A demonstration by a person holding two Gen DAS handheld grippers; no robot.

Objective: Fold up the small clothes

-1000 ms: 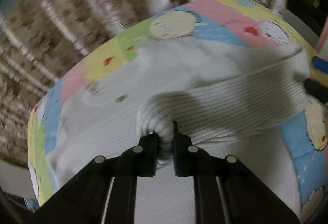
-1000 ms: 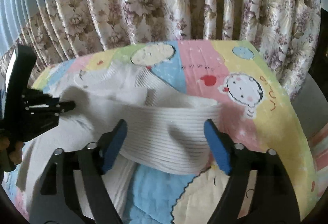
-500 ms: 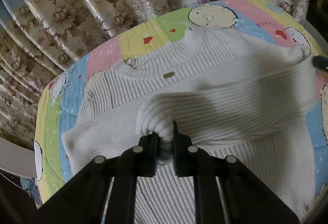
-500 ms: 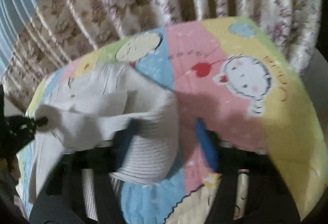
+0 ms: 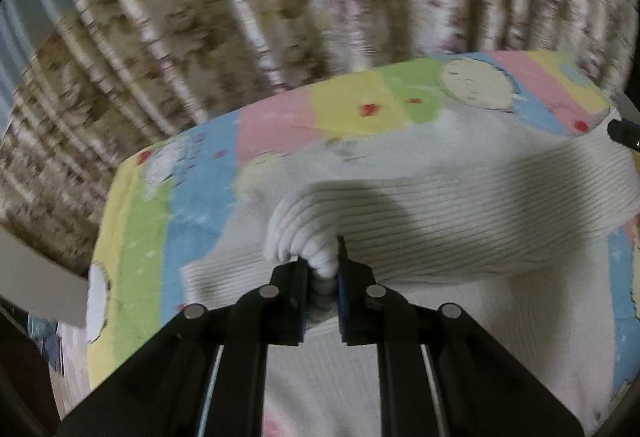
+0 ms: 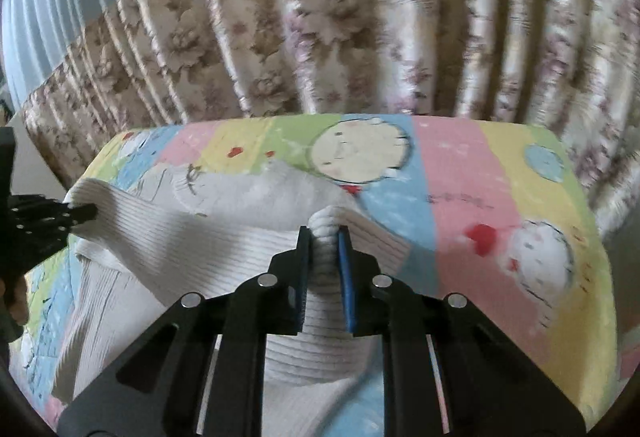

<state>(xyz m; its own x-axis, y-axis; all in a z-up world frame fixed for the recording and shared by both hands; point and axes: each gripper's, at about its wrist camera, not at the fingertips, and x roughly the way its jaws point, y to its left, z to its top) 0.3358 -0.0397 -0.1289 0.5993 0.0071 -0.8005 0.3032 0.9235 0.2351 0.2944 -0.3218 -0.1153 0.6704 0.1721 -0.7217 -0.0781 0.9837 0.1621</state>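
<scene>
- Sweater, white and ribbed, lies on the surface, which is covered with a pastel patchwork cloth; one band of the knit is raised and stretched between the two tools, while the rest lies flat toward the near edge.
- Left tool: jaws nearly closed, pinching a bunched fold of the knit. In the right wrist view it appears near the left edge, holding the far end of the raised band.
- Right tool: jaws drawn in on a rolled fold of the same sweater; only its tip shows in the left wrist view.
- Edges: bare patchwork lies open along the far edge and over the whole right side; a narrower bare strip runs along the left edge. Curtain hangs close behind the far edge.
- Change from one second earlier: the right tool, then spread wide astride the sleeve, is now clamped on it; the left tool has kept its grip; both views are blurred.
</scene>
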